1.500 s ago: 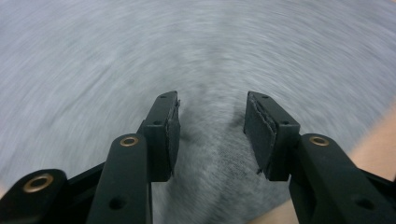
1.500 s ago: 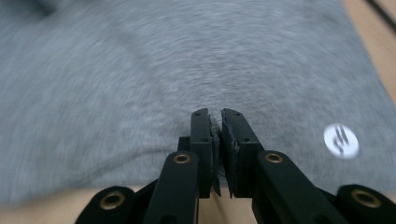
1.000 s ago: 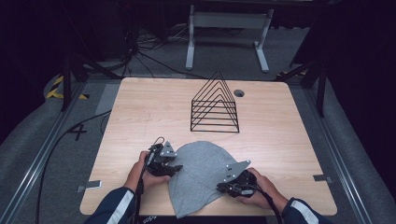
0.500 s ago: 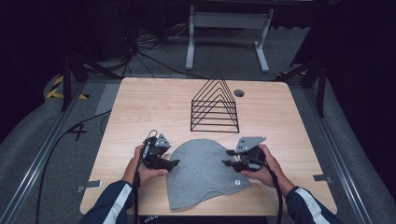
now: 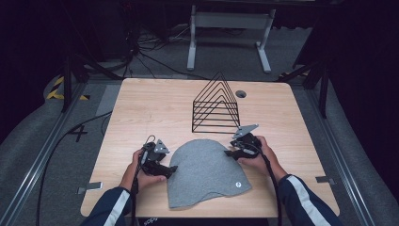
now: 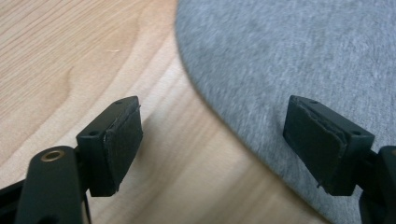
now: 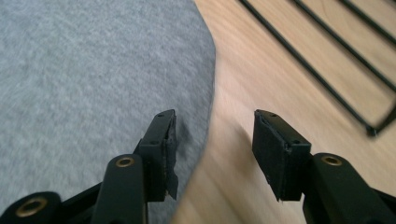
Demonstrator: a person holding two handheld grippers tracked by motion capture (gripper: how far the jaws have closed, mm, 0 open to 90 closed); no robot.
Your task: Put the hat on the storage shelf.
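High view sits above the person's side, looking forward and down over the whole table (image 5: 141,99), fairly far off. Each gripper view rides low and super close, looking along its own jaws at the tabletop. All three share the grey beanie (image 5: 207,172); the right gripper view also catches the wire rack (image 7: 327,60).
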